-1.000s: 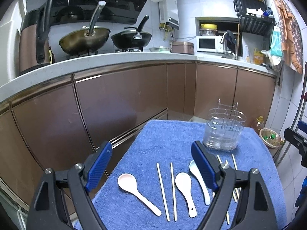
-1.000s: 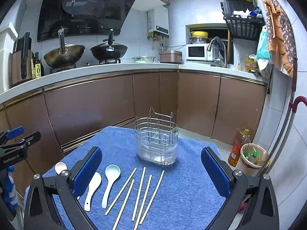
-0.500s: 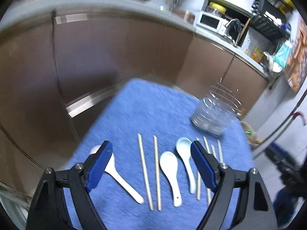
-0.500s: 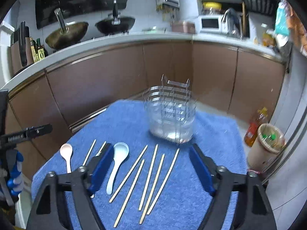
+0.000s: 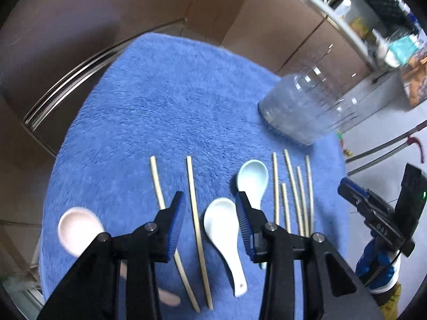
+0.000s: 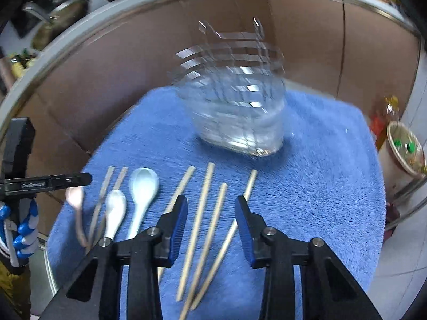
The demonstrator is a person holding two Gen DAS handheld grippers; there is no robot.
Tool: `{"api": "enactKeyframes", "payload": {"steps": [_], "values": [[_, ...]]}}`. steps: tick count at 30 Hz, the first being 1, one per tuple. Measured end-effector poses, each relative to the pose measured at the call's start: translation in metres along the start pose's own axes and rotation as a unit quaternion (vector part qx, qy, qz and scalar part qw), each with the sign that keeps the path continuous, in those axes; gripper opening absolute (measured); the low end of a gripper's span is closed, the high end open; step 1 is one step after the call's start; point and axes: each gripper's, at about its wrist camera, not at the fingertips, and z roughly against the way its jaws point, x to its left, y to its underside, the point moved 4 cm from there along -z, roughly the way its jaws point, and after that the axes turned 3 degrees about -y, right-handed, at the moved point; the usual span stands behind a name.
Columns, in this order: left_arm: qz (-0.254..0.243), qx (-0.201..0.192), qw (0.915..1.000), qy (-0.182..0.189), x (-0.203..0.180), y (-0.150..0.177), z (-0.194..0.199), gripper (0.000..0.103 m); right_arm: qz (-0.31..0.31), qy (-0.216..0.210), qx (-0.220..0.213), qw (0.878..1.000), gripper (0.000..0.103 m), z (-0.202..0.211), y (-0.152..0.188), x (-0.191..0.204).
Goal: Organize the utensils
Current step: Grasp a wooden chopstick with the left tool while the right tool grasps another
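Both views were smeared by motion, and much of the scene had to be read through blur. The left gripper (image 5: 210, 202) pointed steeply down at the blue towel (image 5: 165, 101) covering the bench, its fingers closing with nothing yet pressed between the pads: one chopstick (image 5: 197, 224) and the bowl of the white spoon (image 5: 221, 218) lay in the gap beneath them. The left finger covered part of a second chopstick (image 5: 156, 178), and the gripper's frame hid the middle of the pink spoon (image 5: 77, 228). The pale blue spoon (image 5: 253, 178) had its handle hidden behind the right finger. Four or five more chopsticks (image 5: 293, 186) lay just beside it, their near ends cut off by the gripper.

The right gripper (image 6: 210, 208) also hung above the towel, its fingers closing on empty air; two chopsticks of the group (image 6: 205, 194) ran up through the gap, and whether the pads touched them I could not tell. The wire utensil holder (image 6: 234, 101) stood near the far edge of the towel, so streaked that its compartments could not be made out. At the left edge a blue-and-white gloved hand (image 6: 22, 224) held the other gripper, mostly out of frame.
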Motion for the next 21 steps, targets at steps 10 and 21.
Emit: {"api": "enactKeyframes", "payload": {"steps": [10,21], "values": [[0.004,0.052,0.9979,-0.038,0.008,-0.019,-0.044,0.022,-0.036,0.043,0.09,0.994,0.02,-0.07,-0.009,-0.038],[0.003,0.065,0.9941,-0.086,0.01,-0.023,-0.067,0.007,0.002,0.095,0.112,0.989,0.01,-0.094,-0.009,-0.036]]}}
